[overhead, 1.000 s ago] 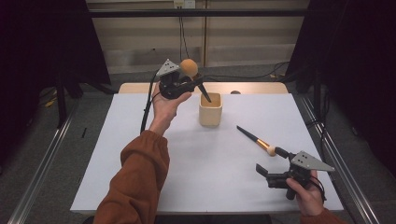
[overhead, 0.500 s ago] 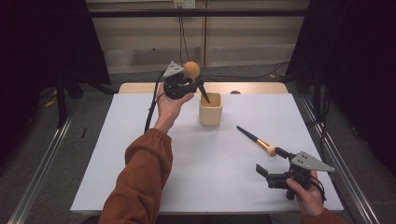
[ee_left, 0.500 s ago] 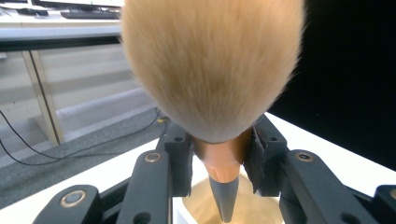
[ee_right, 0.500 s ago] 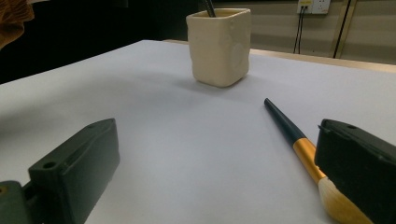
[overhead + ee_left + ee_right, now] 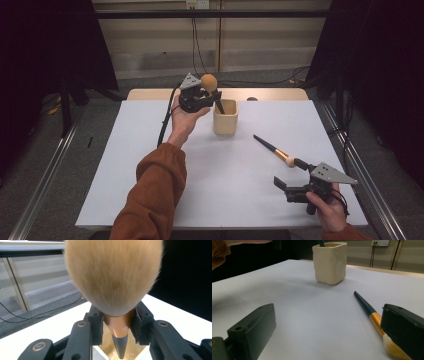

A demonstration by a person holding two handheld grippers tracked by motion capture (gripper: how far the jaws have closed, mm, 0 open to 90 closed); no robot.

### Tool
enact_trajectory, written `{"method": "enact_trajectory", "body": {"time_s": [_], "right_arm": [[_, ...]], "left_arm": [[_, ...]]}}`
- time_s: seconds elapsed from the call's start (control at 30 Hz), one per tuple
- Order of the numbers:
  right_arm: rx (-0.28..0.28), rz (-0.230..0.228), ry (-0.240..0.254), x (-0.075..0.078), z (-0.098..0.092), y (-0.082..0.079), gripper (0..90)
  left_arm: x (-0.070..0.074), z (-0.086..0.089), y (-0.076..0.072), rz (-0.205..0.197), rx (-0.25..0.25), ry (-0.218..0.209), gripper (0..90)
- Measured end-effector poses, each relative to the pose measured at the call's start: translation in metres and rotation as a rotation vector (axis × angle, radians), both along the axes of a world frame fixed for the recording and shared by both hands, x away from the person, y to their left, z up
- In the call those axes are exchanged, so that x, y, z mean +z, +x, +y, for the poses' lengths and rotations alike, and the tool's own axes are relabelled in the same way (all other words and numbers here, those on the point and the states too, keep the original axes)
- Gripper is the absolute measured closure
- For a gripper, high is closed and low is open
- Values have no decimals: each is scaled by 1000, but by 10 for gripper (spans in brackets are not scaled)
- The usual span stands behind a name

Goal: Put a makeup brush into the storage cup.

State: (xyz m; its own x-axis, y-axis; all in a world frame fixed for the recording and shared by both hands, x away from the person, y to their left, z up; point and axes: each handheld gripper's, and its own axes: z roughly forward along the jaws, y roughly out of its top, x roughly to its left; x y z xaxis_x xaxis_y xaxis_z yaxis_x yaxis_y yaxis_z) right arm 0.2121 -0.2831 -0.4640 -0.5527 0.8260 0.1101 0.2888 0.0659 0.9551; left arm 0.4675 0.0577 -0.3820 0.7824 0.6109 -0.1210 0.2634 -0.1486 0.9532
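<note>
Nearest the person's edge of the white table (image 5: 150, 165), the right gripper (image 5: 292, 189) is held low in the right hand (image 5: 327, 210), well short of the cream cup (image 5: 225, 117) and toward its right. Its 2 black jaws are spread wide in the right gripper view, and nothing is gripped between them. A slim brush (image 5: 276, 151) is laid flat on the table between that gripper and the cup; its pale bristles are seen just beside the right-hand jaw, its gold ferrule (image 5: 375, 320) follows, and its dark handle is pointed toward the cup without reaching it. The cup is stood upright on the far half of the table, square-sided and open at the top. Directly over the cup, the left gripper (image 5: 212, 100) is held in the left hand (image 5: 184, 116), at the end of an orange-brown sleeve (image 5: 152, 195). Its jaws are closed narrowly on the copper ferrule of a big powder brush (image 5: 113, 277), pads pressed to both sides. The fluffy tan head is turned upward, above the cup, and the dark tapered handle is pointed down into the cup's mouth, tip just inside the rim. Past the cup, the table's wooden far edge is visible.
</note>
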Motion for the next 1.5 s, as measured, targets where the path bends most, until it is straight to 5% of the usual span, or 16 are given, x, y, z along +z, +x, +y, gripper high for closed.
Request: {"method": "enact_trajectory", "body": {"time_s": [0.57, 0.93, 1.5], "right_arm": [[-1, -3, -4, -1, -1, 0, 0], [0, 2, -5, -1, 0, 1, 0], [-6, -12, -12, -1, -1, 1, 0]], "left_arm": [[-27, -6, -5, 54, -10, 15, 653], [-33, -10, -7, 50, -11, 37, 644], [-23, 4, -18, 44, 14, 0, 143]]}}
